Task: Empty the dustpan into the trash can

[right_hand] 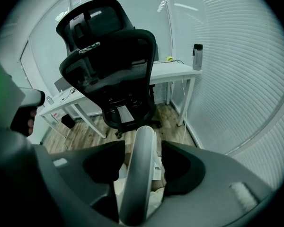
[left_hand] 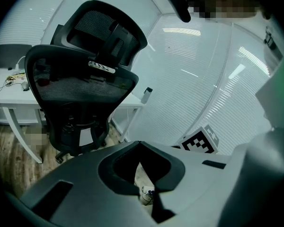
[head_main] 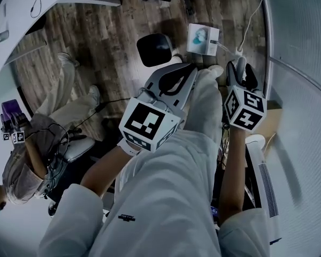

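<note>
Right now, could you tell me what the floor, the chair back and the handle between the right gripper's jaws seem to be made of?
Floor: wood or wood-look laminate, matte; plank seams and grain show.
Chair back: black mesh on a plastic-looking frame; see-through weave.
Handle: smooth grey, probably plastic or painted metal; soft sheen.

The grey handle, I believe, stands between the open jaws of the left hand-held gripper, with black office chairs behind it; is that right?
Not quite: it is the right hand-held gripper, not the left. The right gripper view shows the grey handle between its open jaws, with black office chairs behind it. The left hand-held gripper is shut and empty.
</note>
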Available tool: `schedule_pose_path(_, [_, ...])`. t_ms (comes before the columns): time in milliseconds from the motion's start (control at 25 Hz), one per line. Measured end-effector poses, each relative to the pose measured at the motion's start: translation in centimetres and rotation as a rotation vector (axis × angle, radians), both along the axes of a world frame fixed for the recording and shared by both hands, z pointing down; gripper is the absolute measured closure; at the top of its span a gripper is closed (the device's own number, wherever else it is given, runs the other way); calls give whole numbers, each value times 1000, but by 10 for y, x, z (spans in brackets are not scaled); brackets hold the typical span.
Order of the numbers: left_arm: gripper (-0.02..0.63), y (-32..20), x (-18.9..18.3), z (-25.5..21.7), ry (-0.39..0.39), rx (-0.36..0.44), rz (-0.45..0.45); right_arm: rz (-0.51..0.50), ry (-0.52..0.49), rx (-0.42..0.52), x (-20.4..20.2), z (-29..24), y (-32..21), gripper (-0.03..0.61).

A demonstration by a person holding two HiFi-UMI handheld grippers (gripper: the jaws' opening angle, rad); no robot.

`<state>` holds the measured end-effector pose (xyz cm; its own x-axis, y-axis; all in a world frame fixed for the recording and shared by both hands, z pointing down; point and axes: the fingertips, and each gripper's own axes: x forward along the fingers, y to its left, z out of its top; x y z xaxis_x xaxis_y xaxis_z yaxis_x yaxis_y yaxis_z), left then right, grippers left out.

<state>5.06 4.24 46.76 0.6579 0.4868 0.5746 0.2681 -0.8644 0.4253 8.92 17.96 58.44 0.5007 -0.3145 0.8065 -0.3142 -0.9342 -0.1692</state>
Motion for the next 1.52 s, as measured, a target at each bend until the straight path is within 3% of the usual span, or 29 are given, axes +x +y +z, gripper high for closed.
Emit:
schedule_pose_path(400, [607,5,5,13,-13,5,-3,-10,-62,-43,7,29,3,337])
schedule_pose_path(440, [607,6,4,13,-14,5,-4,-9,-63,-58,7,31,4,350])
schedule_pose_path(520, [607,3,7,13,-20,2,-4,6,-60,-97,10,31,5,441])
schedule_pose_path(680, [609,-13,26,8,-41,-13,-1,33,-62,-166,31,22,-2,471])
schedule_pose_path(960, [607,13,0,12,-14,1,8,47,-26,-211,3,30,30,497])
schedule_pose_path(1520, [607,1,-3,-9,12,-8,-8,37,-14,-202,-12,0,31,502])
